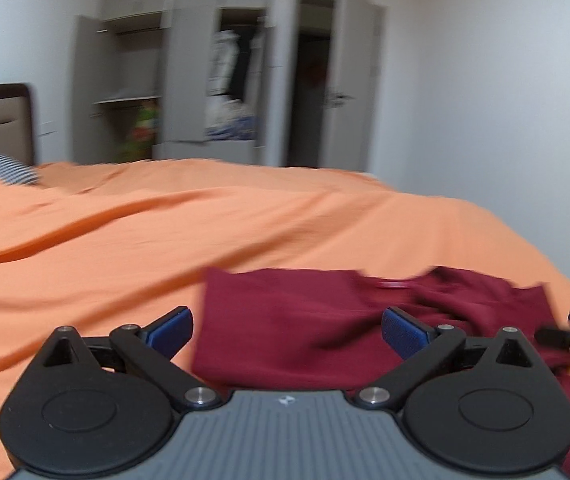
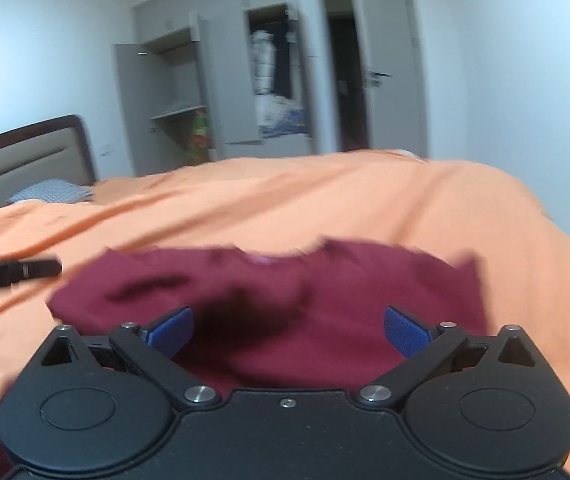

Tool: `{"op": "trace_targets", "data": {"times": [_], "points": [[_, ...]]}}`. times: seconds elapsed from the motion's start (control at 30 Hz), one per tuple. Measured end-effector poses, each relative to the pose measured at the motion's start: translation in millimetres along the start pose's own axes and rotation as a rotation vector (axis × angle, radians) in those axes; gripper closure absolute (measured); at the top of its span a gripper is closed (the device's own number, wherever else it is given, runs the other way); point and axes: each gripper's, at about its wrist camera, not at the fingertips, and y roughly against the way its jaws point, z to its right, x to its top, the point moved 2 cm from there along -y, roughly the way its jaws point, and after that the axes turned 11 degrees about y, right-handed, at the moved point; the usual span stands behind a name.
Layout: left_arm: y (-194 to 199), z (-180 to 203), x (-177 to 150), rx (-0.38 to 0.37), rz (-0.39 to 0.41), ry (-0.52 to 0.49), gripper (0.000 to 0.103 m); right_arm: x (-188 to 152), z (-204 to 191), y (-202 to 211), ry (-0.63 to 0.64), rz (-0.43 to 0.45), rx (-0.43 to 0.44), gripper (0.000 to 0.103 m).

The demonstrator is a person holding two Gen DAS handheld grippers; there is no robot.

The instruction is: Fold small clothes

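Both grippers wide, empty, over maroon shirt [image 2: 269, 300] on orange bed [image 1: 165, 240].
Left gripper [image 1: 287, 330], right gripper [image 2: 289, 330]: best pinch opposite edges, lift evenly.

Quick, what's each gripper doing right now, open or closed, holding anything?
Left gripper: open, fingers spread wide, holding nothing, above the maroon shirt.
Right gripper: open, fingers spread wide, holding nothing, over the same shirt on the orange bedspread.

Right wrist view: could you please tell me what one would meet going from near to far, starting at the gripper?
Right gripper, open → maroon shirt → orange bedspread → wardrobe and open door at the far wall.
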Motion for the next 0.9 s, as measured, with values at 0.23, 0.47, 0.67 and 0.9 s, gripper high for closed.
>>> {"op": "trace_targets", "data": {"times": [0.23,0.47,0.67,0.9], "points": [[-4,-45,12,0.115,-0.053,0.112,0.001,44,-31,-108,0.083,-0.17,0.015,0.046],[-5,-56,7,0.128,-0.054,0.141,0.001,34,1,-75,0.009,-0.035,-0.041,0.097],[-15,-57,-1,0.11,-0.092,0.204,0.001,-9,25,-13,-0.045,0.063,-0.115,0.085],[-20,-54,-3,0.122,-0.114,0.177,0.001,-63,39,1,-0.143,-0.053,-0.035,0.053]]}}
